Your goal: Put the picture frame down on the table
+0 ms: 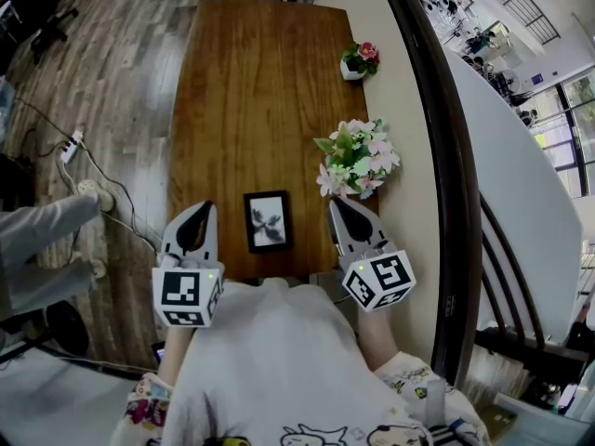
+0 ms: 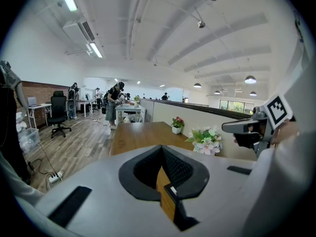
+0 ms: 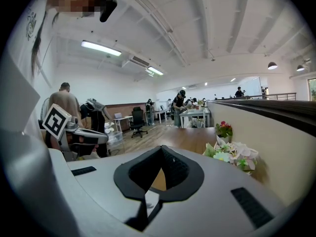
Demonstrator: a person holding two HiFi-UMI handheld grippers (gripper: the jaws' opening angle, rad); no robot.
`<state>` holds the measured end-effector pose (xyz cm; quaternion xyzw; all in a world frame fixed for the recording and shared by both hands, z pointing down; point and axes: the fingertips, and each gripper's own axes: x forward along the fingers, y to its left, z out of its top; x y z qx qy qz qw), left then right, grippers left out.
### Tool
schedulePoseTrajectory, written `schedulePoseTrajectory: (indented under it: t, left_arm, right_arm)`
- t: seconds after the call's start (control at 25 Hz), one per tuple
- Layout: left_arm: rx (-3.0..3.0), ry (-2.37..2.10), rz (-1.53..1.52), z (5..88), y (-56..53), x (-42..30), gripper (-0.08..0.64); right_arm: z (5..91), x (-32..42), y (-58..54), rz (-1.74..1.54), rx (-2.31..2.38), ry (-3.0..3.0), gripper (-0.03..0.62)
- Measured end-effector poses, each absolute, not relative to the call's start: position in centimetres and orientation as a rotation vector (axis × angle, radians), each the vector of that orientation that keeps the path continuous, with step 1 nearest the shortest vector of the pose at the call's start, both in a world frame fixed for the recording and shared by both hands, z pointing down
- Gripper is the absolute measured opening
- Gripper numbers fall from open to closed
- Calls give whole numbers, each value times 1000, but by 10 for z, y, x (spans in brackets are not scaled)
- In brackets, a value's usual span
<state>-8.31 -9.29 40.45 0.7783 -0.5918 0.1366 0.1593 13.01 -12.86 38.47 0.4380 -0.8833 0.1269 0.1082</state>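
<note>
Picture frame (image 1: 268, 221), dark-bordered, lying face up on the wooden table (image 1: 251, 91), close to the table's near edge, with its long sides running away from the person.

Left gripper (image 1: 207, 208): just left of the frame and apart from it, pointing along the table. In the left gripper view its jaws meet at the tips and have hold of nothing. Through the opening behind the tips show bare table top and one dark corner of the frame.

Right gripper (image 1: 336, 204): just right of the frame and apart from it, pointing the same way as the left one. In the right gripper view its jaws are likewise drawn fully together and empty, with only table top showing behind the tips.

Bouquet of pale pink and white flowers (image 1: 358, 159): on the table, beyond the frame and to its right, near the right gripper's tip.

Small white pot with red flowers (image 1: 357, 61): well beyond the frame, at the table's right edge beside the cream partition (image 1: 414, 128).

Power strip (image 1: 72, 147): on the wood floor, well to the left of the frame.
</note>
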Motion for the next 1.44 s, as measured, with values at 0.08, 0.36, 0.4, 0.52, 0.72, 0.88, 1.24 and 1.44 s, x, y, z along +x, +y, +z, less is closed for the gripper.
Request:
schedulePoseTrajectory:
  t: [0.08, 0.36, 0.4, 0.52, 0.72, 0.88, 1.24, 1.44]
  left_arm:
    - [2223, -1688, 390, 404, -93, -82, 3]
    - [2224, -1687, 386, 403, -92, -82, 3]
    - [2223, -1687, 382, 403, -93, -82, 3]
    - [2219, -1690, 375, 403, -93, -83, 3]
    - [2214, -1682, 351, 404, -93, -87, 3]
    - [2227, -1679, 363, 405, -92, -89, 3]
    - [2231, -1658, 355, 407, -94, -93, 3]
    - [2266, -1612, 370, 415, -99, -84, 3]
  right_arm:
    - [384, 130, -129, 368, 1287, -2600, 0]
    - [381, 127, -130, 358, 1280, -2607, 0]
    - [381, 127, -130, 354, 1284, -2608, 0]
    - [381, 126, -131, 351, 1290, -2610, -2]
    - [381, 124, -130, 357, 1291, -2612, -2]
    - [382, 125, -130, 359, 1294, -2604, -2]
    - [387, 127, -128, 358, 1290, -2584, -2]
    - [388, 140, -125, 366, 1332, -2542, -2]
